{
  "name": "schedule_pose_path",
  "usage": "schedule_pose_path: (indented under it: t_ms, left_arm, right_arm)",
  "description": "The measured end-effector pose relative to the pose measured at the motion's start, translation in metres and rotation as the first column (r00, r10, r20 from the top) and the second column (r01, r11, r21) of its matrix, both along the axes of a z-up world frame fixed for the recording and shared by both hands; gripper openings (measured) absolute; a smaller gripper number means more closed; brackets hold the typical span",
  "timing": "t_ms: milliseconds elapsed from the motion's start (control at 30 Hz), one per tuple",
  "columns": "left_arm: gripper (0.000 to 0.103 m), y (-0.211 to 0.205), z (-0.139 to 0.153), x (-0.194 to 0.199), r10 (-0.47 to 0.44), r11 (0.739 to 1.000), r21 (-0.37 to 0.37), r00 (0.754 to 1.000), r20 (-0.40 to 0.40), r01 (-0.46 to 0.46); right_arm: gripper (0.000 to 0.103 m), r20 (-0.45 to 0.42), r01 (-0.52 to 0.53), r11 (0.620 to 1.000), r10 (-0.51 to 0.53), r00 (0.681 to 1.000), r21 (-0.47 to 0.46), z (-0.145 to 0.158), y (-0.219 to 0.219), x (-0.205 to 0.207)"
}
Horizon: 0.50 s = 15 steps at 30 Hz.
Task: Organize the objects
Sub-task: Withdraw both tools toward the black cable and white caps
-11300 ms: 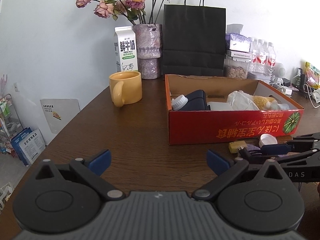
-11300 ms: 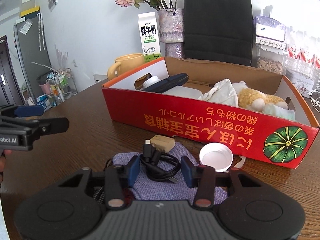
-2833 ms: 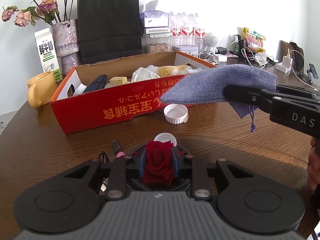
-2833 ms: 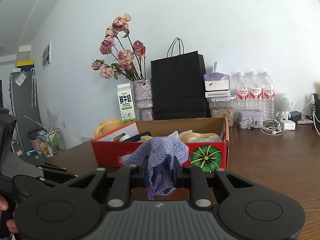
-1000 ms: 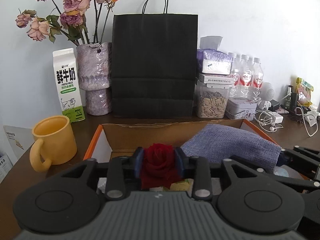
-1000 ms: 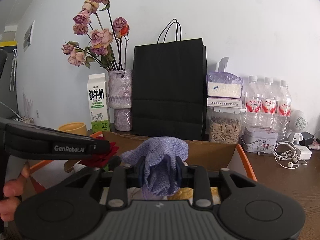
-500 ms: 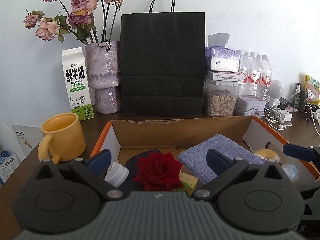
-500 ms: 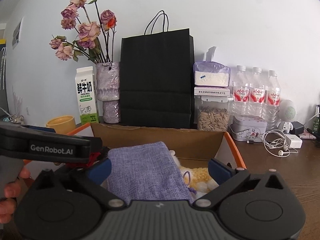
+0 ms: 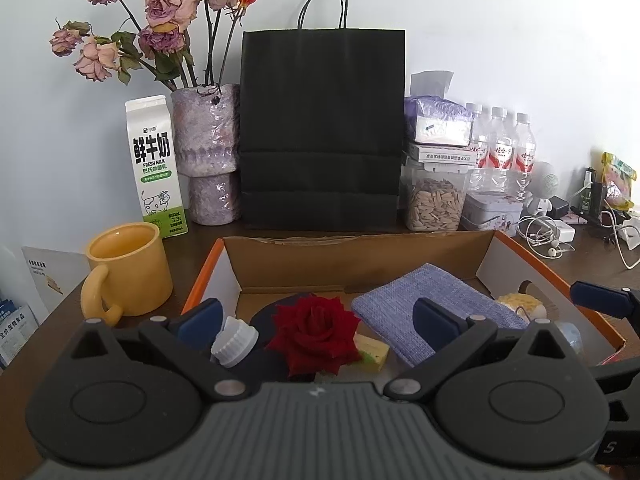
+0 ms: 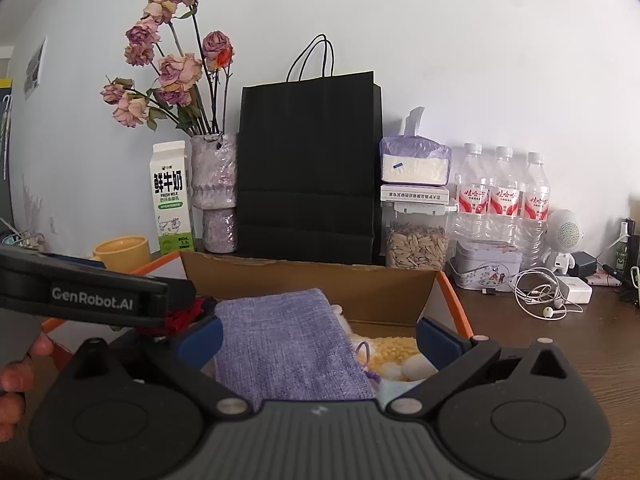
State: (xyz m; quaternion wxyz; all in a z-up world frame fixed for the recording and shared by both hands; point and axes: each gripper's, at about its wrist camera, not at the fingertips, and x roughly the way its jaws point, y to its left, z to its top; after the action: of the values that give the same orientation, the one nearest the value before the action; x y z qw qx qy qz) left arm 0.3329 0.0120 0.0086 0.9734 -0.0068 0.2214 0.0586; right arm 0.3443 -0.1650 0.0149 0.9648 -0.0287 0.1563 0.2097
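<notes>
Two grippers hang over the open cardboard box (image 9: 352,264) on the wooden table (image 10: 568,344). The left gripper (image 9: 316,320) bears "GenRobot.AI" on its side in the right wrist view; the milk carton (image 9: 156,168) at far left reads "FRESH MILK" under large Chinese characters. The three water bottles (image 10: 502,196) at far right carry red labels too small to read.

Both sets of jaws have just been opening and stand wide, holding nothing. The red rose (image 9: 314,334) lies in the box below the left gripper, clear of its pads, beside a white bottle cap (image 9: 234,342) and a yellow block (image 9: 374,354). The purple cloth pouch (image 10: 284,344) lies flat in the box under the right gripper (image 10: 318,336), touching neither pad, with a yellow plush toy (image 10: 394,354) just right of it.

Behind the box stand a black paper bag (image 9: 322,128), a vase of dried roses (image 9: 206,152), a jar of seeds (image 9: 434,200) and a tin (image 10: 486,268). A yellow mug (image 9: 128,274) sits left of the box. White earphones (image 10: 538,296) lie at far right. Fingers of a hand (image 10: 16,376) show at the left edge.
</notes>
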Motion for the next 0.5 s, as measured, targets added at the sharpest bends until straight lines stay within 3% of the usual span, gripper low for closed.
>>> schedule_pose_path:
  t_ms: [300,500]
  left_arm:
    - [0.103,-0.001,0.007,-0.031,0.002,1.0,0.007,0.999,0.032,-0.002]
    - [0.103,-0.002,0.006,-0.057,-0.018,1.0,-0.004,1.0,0.012,0.018]
  right_arm:
    - [0.103,0.03,0.001,1.0,-0.001,1.0,-0.016,0.001,-0.012,-0.031]
    - [0.103,0.016,0.0,0.999,0.0,1.0,-0.036,-0.004,-0.022,-0.054]
